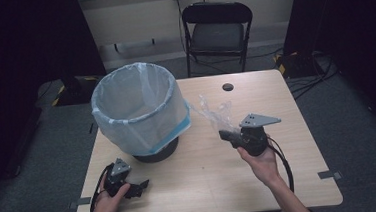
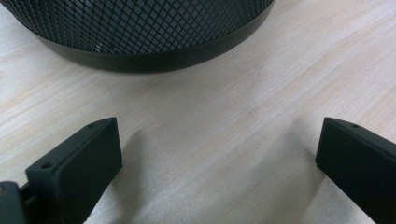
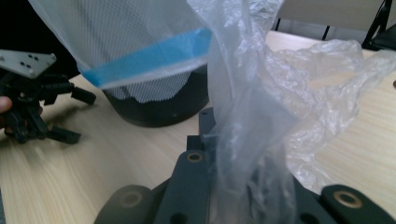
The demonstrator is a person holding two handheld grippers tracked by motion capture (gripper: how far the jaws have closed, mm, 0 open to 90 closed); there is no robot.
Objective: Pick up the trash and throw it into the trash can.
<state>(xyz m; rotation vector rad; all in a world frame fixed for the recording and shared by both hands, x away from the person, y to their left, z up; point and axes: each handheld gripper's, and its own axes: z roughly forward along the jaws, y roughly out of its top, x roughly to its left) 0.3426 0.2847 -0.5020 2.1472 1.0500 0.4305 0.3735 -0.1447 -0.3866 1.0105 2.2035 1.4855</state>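
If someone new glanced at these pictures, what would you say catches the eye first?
Most striking is the black mesh waste bin at the table's left-centre, lined with a pale bag whose blue edge hangs over its side. Next comes the crumpled clear plastic held up right of the bin, pinched in the right gripper. The left gripper rests low near the table's front left with its jaws wide apart, holding nothing.

Looks like I'm in some lab or recording studio: black curtains (image 1: 21, 42) either side, grey carpet (image 1: 357, 124), cables (image 1: 313, 67) on the floor, tape marks (image 1: 329, 175), one folding chair (image 1: 217, 31) behind my wooden table (image 1: 206, 180).
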